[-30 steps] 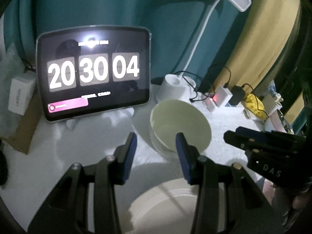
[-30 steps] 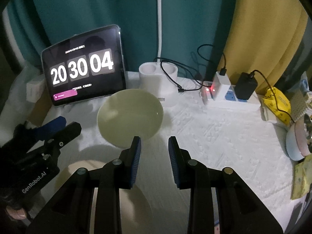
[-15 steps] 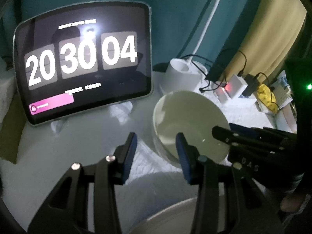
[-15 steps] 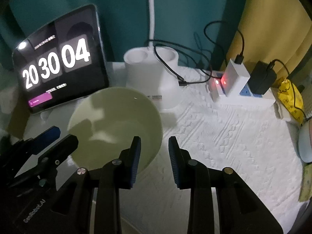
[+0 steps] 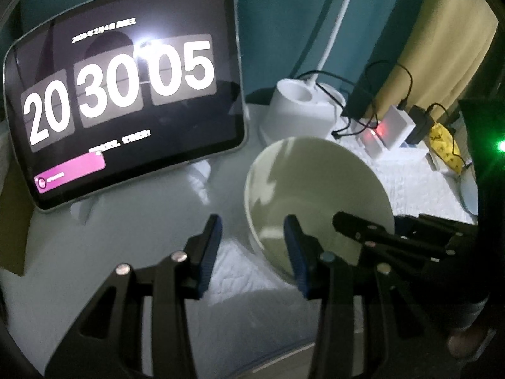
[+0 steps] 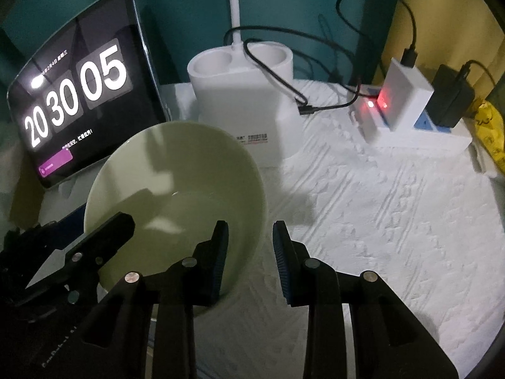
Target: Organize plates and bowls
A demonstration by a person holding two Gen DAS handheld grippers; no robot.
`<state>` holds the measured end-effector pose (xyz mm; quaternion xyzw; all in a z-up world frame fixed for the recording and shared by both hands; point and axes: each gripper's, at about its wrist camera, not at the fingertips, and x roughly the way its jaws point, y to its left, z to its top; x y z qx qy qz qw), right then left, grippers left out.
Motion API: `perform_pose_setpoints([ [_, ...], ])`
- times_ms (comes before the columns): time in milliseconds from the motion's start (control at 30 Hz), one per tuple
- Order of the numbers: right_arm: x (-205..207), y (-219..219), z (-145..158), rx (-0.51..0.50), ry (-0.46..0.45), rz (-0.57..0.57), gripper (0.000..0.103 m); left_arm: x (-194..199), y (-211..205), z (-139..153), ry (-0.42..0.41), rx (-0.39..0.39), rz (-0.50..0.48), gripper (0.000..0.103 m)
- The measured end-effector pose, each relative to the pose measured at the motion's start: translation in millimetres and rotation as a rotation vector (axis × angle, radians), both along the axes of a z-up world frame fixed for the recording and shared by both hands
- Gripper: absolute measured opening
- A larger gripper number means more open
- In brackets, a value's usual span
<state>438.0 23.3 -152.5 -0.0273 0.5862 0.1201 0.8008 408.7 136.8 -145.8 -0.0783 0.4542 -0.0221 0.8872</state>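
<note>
- Left wrist view: the left gripper [image 5: 252, 237] hangs with its jaws parted and nothing pressed between the pads. The near-left rim of the pale green bowl [image 5: 315, 195] sits in the gap, one finger outside the wall and the other over the inside, neither clearly touching.
- Left wrist view: the bowl stands upright on the white quilted surface [image 5: 410, 183], ahead and slightly right of this gripper, in front of the tablet clock [image 5: 126, 94] and the white lamp base [image 5: 296, 110]. The right gripper [image 5: 363, 230] reaches over the bowl's far-right rim.
- Right wrist view: the right gripper [image 6: 251, 237] has just been closing a little, yet it is not clamped; its left finger is inside the bowl [image 6: 176, 189], its right finger outside above the surface [image 6: 378, 205], with the rim between them.
- Right wrist view: the left gripper [image 6: 104, 230] enters from the lower left over the opposite rim. The power strip [image 6: 419, 126] lies well apart at the back right.
- Both grippers straddle opposite sides of the rim, so a two-sided pinch looks like the coming move; the right seems the better seated.
</note>
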Motion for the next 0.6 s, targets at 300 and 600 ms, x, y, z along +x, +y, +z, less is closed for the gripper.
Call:
perform_pose_setpoints([
  [300, -3, 2, 0, 0.004, -0.024, 0.014, 0.021, -3, -4, 0, -0.016, 0.006, -0.023, 0.027],
  [600, -12, 5, 12, -0.004, -0.060, 0.032, 0.017, -13, -5, 11, -0.072, 0.028, -0.009, 0.027],
])
